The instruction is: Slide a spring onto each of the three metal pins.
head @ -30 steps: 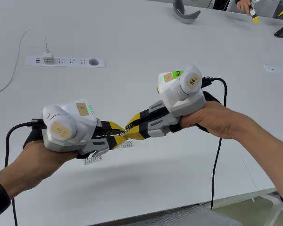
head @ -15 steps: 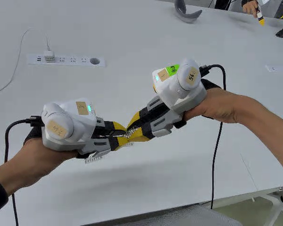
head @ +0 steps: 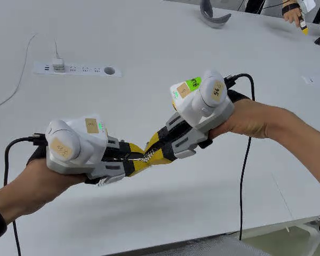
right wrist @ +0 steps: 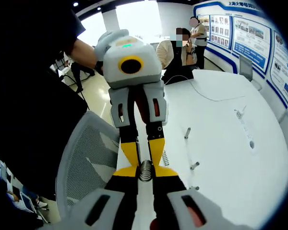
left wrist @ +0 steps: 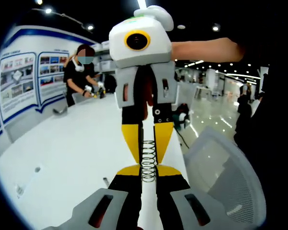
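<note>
Right gripper: the right gripper (right wrist: 145, 168) has its jaws drawn in on the spring (left wrist: 149, 160), and the yellow pads touch the coil on both sides.
Left gripper: the left gripper (left wrist: 144, 171) has its jaws pulled to a narrow gap. The spring's near end sits right at their tips, but I cannot tell whether they pinch it.
Spring position: it is held in the air between the two sets of tips and runs along the line from one gripper to the other. The right gripper view sees it end-on.
Grippers together: they meet tip to tip above the table (head: 149, 53), the right one angled down toward the left.
Hands: the left hand (head: 37, 184) and the right hand (head: 245, 120) each hold a gripper body.
On the table: a second spring (right wrist: 166, 158) lies just past the tips, and three metal pins (right wrist: 195, 166) lie beside it, apart from one another.
Farther off: a power strip (head: 74, 69).
</note>
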Demonstrator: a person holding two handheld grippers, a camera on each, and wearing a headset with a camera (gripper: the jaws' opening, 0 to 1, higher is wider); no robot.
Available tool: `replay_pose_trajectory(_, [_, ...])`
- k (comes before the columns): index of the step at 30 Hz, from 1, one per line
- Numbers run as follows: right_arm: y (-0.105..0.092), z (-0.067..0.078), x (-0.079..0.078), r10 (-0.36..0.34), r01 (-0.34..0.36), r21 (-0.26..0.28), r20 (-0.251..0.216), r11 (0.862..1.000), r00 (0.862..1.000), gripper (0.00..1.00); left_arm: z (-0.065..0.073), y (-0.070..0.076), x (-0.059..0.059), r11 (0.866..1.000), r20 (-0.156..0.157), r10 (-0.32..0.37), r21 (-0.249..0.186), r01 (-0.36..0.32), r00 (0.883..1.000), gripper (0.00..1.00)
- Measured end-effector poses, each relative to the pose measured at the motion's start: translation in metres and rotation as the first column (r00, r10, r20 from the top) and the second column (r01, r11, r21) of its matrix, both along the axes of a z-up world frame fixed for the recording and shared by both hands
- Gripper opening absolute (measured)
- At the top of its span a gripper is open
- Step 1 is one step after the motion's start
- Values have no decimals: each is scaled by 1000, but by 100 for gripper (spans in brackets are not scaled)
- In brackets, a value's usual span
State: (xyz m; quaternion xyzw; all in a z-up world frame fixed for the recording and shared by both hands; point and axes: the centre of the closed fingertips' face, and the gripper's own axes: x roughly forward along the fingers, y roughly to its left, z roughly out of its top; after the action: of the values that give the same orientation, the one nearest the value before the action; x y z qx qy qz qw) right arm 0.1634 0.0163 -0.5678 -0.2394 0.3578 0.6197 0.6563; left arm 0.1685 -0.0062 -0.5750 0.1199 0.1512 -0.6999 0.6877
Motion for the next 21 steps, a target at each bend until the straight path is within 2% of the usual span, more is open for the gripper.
replay_pose_trajectory(11, [3, -11, 1, 11, -11, -33, 0, 999, 1000, 12, -10, 3, -1, 1000, -11, 14, 14, -14, 1000, 10])
replay_pose_trajectory(13, [4, -13, 1, 10, -10, -35, -1, 999, 1000, 12, -12, 5, -1, 1000, -21, 20, 16, -20, 1000, 11])
replay_pose_trajectory(21, [9, -18, 4, 19, -19, -43, 4, 999, 1000, 12, -21, 16, 3, 998, -26, 52, 41, -51, 998, 12])
